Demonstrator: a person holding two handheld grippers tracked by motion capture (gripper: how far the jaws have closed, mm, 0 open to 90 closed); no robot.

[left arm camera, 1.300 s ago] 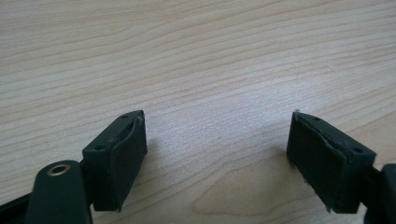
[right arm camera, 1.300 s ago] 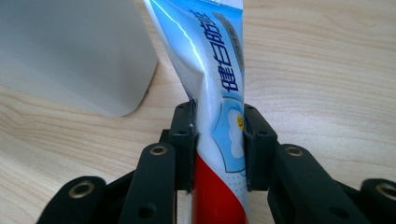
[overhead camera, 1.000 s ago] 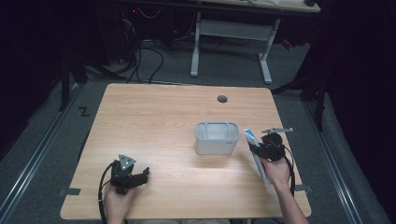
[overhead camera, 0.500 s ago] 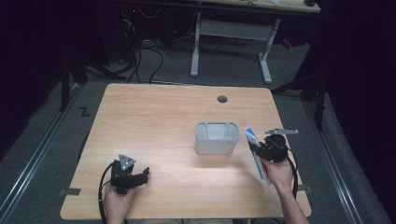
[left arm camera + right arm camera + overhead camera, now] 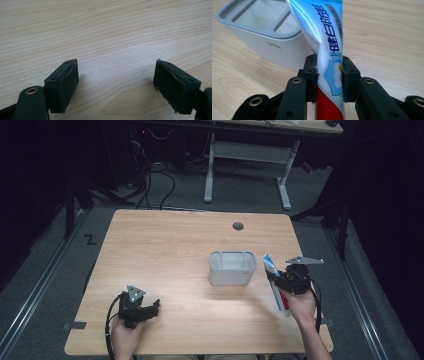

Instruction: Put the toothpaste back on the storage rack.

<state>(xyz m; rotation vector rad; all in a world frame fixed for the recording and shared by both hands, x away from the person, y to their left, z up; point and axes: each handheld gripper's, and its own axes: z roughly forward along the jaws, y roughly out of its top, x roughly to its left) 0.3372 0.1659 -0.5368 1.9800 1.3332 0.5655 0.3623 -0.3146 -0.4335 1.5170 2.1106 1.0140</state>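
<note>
While clamped mid-body in right tongs (image 5: 329, 71), soft blue-white-red toothpaste tube (image 5: 325, 40): light, squashy, slippery; left tongs (image 5: 116, 82) released.

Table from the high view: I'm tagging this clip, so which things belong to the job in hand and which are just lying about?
In the job:
- toothpaste tube, clamped in the right gripper
- grey holder with compartments, beside the tube

Just there:
- left gripper, jaws open on bare table
- round cable hole near the table's far edge
- desk frame and cables on the floor behind
</note>
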